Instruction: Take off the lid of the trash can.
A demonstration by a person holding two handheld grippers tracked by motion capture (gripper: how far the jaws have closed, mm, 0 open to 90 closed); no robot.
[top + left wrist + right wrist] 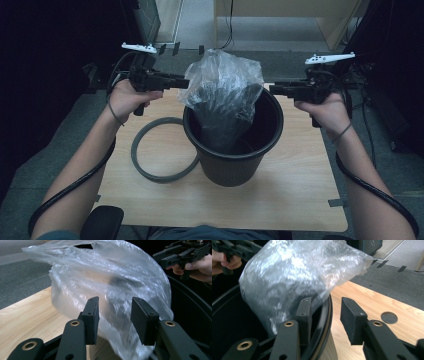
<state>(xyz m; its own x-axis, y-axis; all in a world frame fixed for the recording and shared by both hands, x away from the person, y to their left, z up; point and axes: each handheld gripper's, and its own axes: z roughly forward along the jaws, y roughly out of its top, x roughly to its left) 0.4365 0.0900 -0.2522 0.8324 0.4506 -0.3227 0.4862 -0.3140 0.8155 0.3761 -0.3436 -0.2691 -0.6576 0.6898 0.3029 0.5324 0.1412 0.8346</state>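
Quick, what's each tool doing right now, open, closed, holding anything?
Left tool: open, jaws apart in front of the plastic bag, gripping nothing.
Right tool: open, beside the bin's rim, holding nothing.

A bin (233, 150) stands on the table (295, 195), between the left tool (186, 81) and the right tool (272, 89). A plastic bag (222, 82) sits in the bin and rises above its rim, just beside the left tool's tips and apart from the right tool. A ring (161, 149) lies flat on the table below the left tool, touching the bin's left side.
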